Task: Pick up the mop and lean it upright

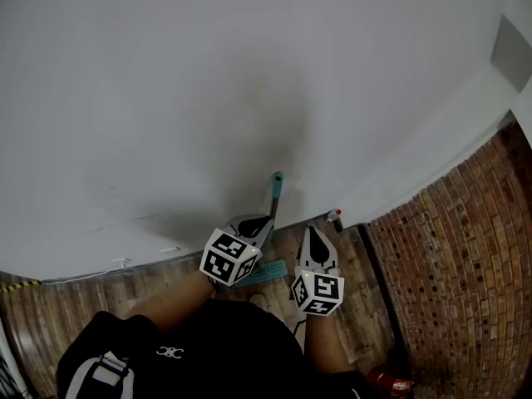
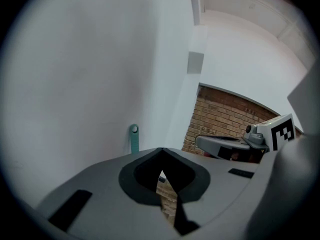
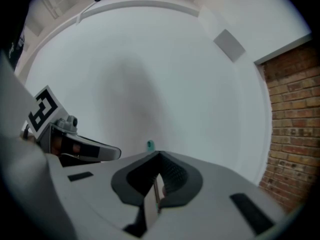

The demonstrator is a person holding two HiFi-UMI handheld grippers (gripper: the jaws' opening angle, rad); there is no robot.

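The mop stands leaning on the white wall. Its teal handle tip rests against the wall, and its teal head sits on the wooden floor. My left gripper is right in front of the handle, its jaws shut with nothing between them. In the left gripper view the handle tip rises just left of the left gripper. My right gripper hovers to the right of the mop, shut and empty. The right gripper view shows the handle tip just beyond the right gripper.
A brick wall meets the white wall at the right. A small red-and-white thing lies at the wall's base. A red thing lies on the floor by the person's body. Yellow-black tape marks the floor far left.
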